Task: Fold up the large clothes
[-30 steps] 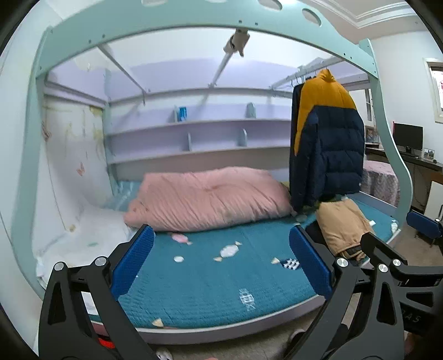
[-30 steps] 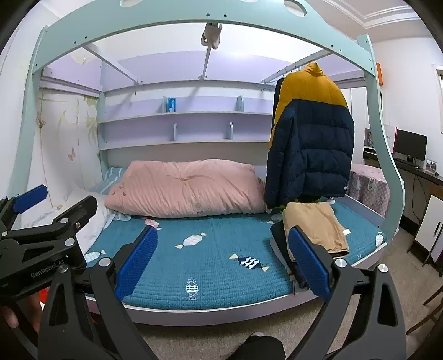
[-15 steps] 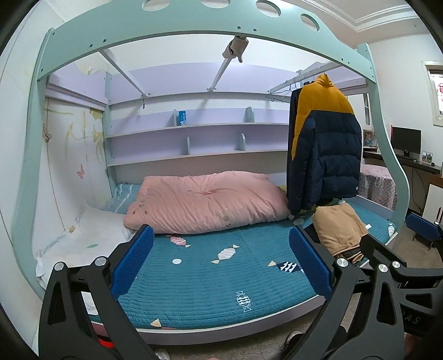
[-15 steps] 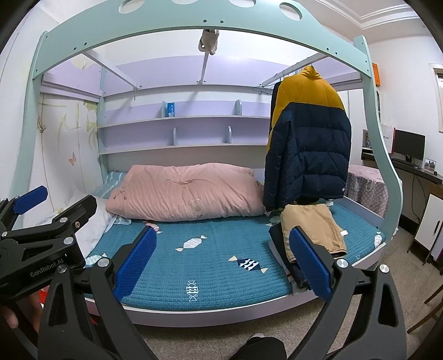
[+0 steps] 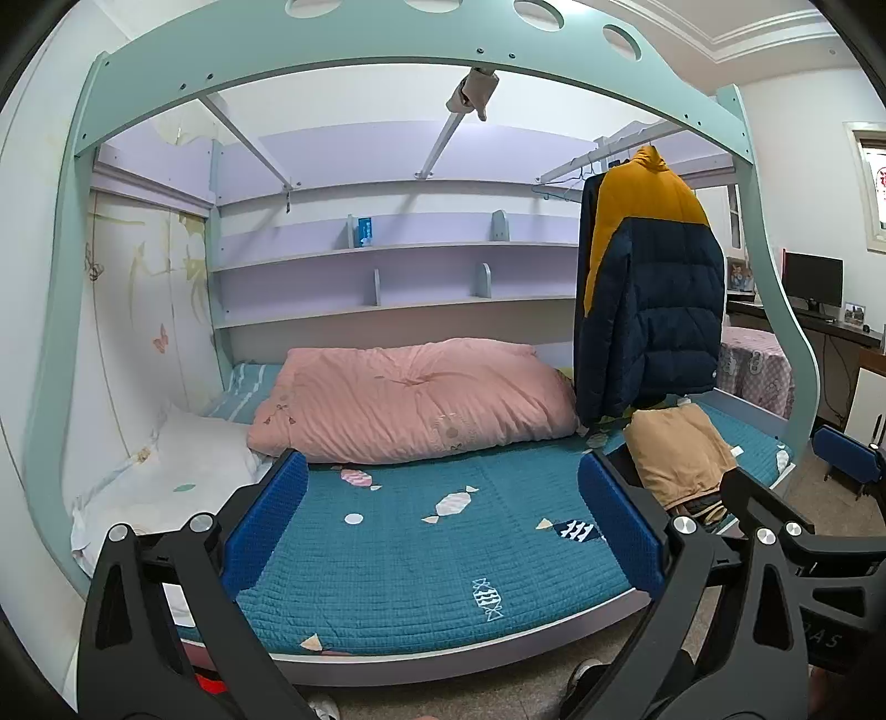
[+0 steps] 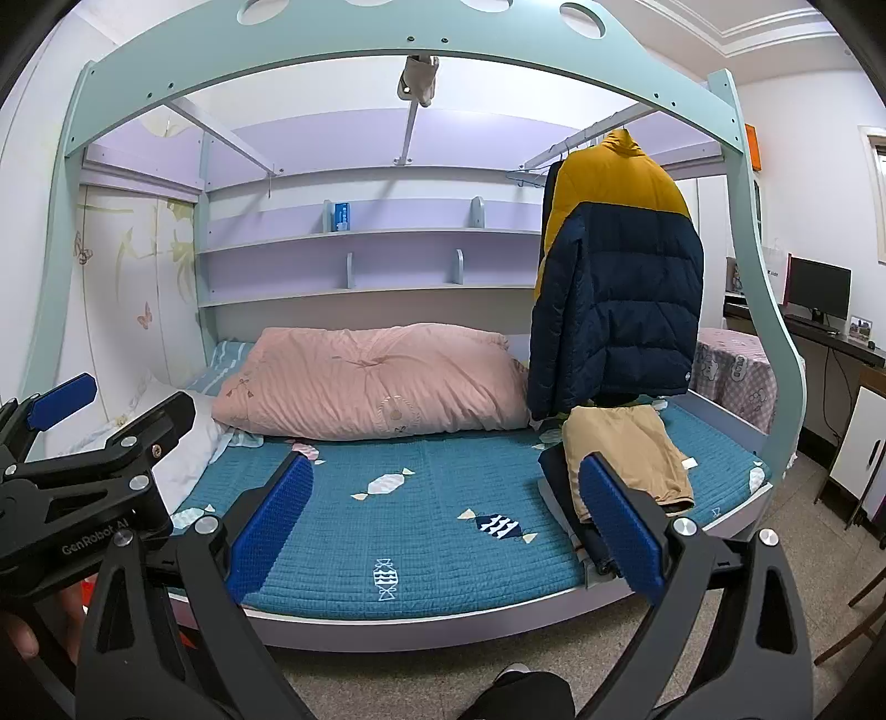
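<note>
A navy and yellow puffer jacket [image 5: 648, 288] hangs from a rail at the right end of the bed; it also shows in the right wrist view [image 6: 614, 282]. Below it a stack of folded clothes with a tan piece on top [image 5: 678, 457] lies on the teal mattress [image 5: 421, 543], also seen in the right wrist view [image 6: 628, 457]. My left gripper [image 5: 440, 520] is open and empty, held in front of the bed. My right gripper [image 6: 443, 523] is open and empty, also in front of the bed, to the right of the left one.
A pink duvet [image 6: 376, 382] lies along the back of the bed, a white pillow [image 5: 166, 471] at the left. The mint bed frame arch [image 6: 343, 50] spans overhead. Shelves [image 6: 365, 238] line the back wall. A desk with a monitor [image 6: 817, 288] stands at the right.
Both grippers have tilted up slightly and steadied, so the bed sits lower in each view. Both stay open. Nothing on the bed has moved.
</note>
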A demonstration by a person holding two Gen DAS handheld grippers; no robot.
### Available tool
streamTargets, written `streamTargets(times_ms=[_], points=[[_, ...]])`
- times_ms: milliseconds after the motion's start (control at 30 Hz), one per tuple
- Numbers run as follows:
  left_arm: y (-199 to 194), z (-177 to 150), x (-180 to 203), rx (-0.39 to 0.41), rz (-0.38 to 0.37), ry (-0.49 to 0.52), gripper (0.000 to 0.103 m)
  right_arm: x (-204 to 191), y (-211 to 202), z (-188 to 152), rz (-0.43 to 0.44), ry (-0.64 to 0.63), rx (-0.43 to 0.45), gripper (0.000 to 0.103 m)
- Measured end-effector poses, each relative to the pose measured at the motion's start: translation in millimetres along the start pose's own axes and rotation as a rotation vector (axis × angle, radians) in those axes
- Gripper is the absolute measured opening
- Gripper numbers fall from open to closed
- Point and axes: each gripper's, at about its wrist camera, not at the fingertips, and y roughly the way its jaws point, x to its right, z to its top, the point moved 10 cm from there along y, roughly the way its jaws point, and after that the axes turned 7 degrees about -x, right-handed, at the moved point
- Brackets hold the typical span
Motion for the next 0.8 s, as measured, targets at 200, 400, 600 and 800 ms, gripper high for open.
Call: streamTargets(times_ms=[200, 400, 600, 800], points=[[-0.7, -0.9, 1.3, 0.002, 0.006, 0.001, 0.098, 0.2, 0.2, 0.0, 0.001, 0.0, 0.0, 0.094], [0.7, -1.6, 0.0, 0.001, 0.005, 0.0, 0.098, -0.9, 0.7, -0.2, 0.001, 0.0, -0.002, 0.094], [0.7, -1.6, -0.3, 0.002, 0.006, 0.0, 0.098, -1.2, 0.5, -0.2, 0.002, 0.0, -0.002, 0.094], [1.0, -1.5, -0.1, 0.003, 0.008, -0.001, 0.098, -1.1, 0.8, -0.2, 0.001, 0.0, -0.004, 0.094]])
